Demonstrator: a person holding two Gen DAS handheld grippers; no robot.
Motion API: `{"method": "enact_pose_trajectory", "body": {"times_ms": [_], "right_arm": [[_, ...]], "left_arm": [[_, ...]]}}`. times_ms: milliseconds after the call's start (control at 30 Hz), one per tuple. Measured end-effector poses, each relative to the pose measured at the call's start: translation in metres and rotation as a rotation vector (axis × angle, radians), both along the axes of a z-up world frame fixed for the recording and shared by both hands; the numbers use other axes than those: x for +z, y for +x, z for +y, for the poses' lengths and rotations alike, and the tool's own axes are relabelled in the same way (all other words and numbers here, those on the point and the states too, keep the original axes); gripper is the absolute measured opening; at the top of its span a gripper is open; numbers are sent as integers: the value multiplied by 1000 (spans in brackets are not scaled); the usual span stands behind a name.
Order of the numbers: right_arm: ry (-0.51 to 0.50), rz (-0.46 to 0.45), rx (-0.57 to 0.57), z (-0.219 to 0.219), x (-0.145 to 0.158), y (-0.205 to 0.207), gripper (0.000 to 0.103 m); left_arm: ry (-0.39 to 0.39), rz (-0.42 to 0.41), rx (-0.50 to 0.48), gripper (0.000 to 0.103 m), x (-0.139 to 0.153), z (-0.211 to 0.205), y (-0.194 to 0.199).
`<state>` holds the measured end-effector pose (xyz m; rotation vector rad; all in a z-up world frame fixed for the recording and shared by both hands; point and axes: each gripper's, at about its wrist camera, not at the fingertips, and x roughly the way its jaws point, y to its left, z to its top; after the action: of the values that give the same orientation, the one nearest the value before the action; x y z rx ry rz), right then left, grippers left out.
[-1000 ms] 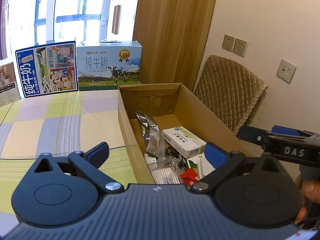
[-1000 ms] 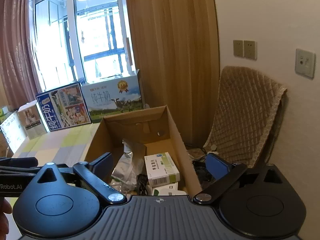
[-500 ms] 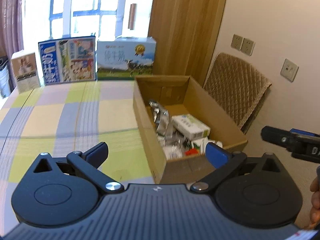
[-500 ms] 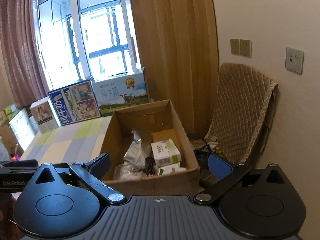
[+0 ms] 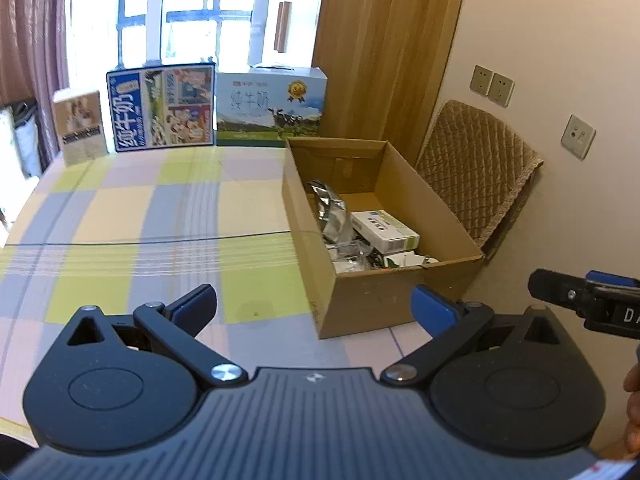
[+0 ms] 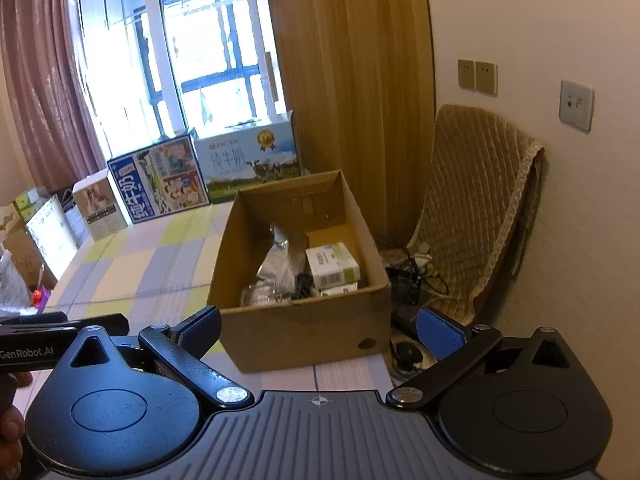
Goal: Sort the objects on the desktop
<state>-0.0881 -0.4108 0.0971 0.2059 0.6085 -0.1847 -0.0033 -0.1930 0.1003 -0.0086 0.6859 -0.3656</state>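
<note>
Nearest the lens, the left claw is held level above the near edge of the table, its two blue-padded fingers spread wide apart with nothing between them. The right claw sits in the same pose in its own view, fingers wide apart and empty, aimed at the near wall of the cardboard box. Each claw shows in the other's view: the right one pokes in from the right edge of the left view, with part of a hand behind it, and the left one pokes in from the left edge of the right view, a hand gripping it low in the corner.

The open cardboard box stands on the right part of the checked table, just ahead of both claws. Inside lie the sorted objects: a crumpled silver foil pouch leaning against the left wall, a white and green carton beside it, and smaller clear wrappers and black bits toward the near end, too jumbled to tell apart.

Right of the table a quilted beige cushion leans on the wall, with tangled cables on the floor below it.

Farthest, along the table's back edge, stand a tan box, a blue milk carton and a pale milk case before the window
</note>
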Motion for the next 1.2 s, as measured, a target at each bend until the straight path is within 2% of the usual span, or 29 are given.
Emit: {"method": "enact_pose_trajectory", "body": {"times_ms": [367, 1200], "right_arm": [[-7, 13, 23, 8, 6, -13, 101], [-13, 31, 30, 12, 0, -6, 101]], "left_arm": [[13, 15, 2, 102, 4, 3, -12], [10, 48, 3, 102, -5, 0, -6]]}}
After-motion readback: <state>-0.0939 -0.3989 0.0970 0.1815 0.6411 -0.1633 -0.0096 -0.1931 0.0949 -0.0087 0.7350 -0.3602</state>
